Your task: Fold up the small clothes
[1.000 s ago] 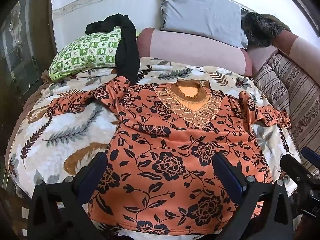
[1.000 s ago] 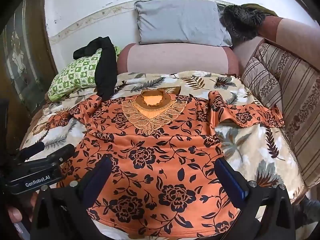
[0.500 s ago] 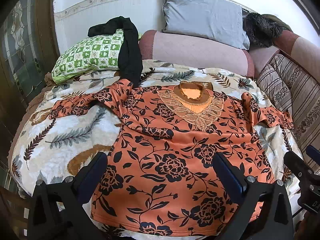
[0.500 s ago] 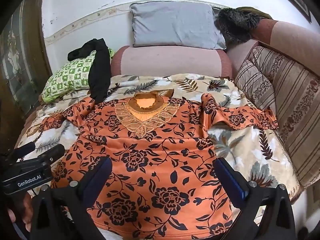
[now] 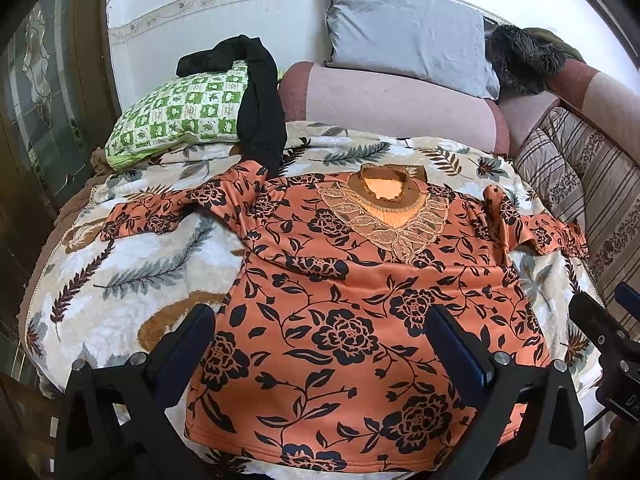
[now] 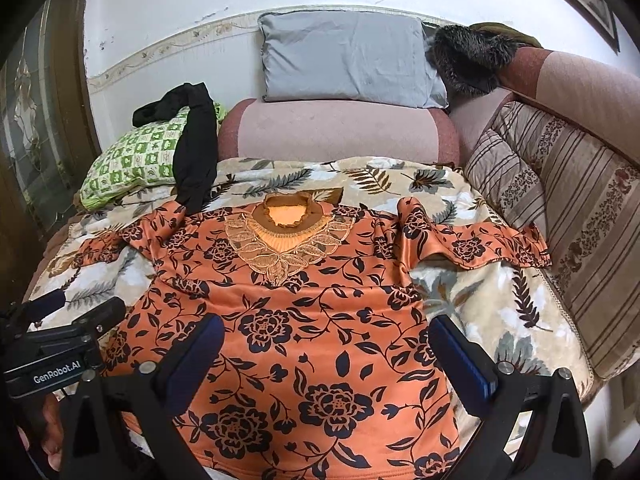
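Observation:
An orange top with black flowers (image 5: 352, 280) (image 6: 304, 312) lies spread flat on a leaf-print blanket (image 5: 132, 264) (image 6: 480, 304), front up, lace collar at the far end, both sleeves stretched out sideways. My left gripper (image 5: 320, 328) hovers open above the hem, its fingers apart over the lower left half. My right gripper (image 6: 326, 336) is also open, held above the lower right half of the top. Neither holds any cloth. Each gripper shows at the edge of the other's view.
A green checked pillow (image 5: 180, 116) with a black garment (image 5: 260, 120) draped over it lies at the back left. A grey pillow (image 6: 344, 60) leans on a pink bolster (image 6: 336, 132). Striped cushions (image 6: 568, 216) line the right side. A dark furry item (image 6: 472, 56) sits at the back right.
Both grippers have pulled back and up a little from the top, so more of the wall and hem shows. The garment lies as before.

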Motion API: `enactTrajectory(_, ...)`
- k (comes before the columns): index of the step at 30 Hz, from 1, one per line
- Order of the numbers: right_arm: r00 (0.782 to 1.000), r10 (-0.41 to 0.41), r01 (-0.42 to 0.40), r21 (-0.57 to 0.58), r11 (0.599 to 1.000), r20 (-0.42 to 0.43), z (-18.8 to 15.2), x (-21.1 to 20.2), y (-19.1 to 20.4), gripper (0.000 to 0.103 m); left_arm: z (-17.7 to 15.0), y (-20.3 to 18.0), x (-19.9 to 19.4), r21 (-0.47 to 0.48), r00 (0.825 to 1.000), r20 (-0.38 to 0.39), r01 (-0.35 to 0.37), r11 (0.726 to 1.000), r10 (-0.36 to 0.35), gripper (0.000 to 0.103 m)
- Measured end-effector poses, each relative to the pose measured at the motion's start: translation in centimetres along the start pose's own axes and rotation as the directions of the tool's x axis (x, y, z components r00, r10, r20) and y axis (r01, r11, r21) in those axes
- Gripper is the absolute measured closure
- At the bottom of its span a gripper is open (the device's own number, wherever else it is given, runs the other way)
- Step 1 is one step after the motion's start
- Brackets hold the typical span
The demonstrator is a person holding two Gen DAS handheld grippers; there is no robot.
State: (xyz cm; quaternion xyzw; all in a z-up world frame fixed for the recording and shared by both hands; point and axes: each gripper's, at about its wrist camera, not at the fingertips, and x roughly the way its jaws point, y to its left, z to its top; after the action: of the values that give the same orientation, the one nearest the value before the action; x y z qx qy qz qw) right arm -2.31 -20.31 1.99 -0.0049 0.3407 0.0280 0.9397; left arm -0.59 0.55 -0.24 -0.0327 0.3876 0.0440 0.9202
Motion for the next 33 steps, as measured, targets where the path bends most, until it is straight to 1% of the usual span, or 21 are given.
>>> enactTrajectory(14, 1.000, 0.003, -0.003, -0.008, 1.000, 0.014, 0.29, -0.31, 0.25, 0.000, 0.00, 0.09, -0.23, 0.003, 1.000, 0.005, 0.001, 1.000, -0.001, 0.000)
enactTrajectory(33, 1.000, 0.002, -0.002, -0.009, 1.000, 0.012, 0.40, -0.18, 0.35, 0.000, 0.11, 0.08, -0.32, 0.005, 1.000, 0.005, 0.000, 1.000, 0.000, 0.000)
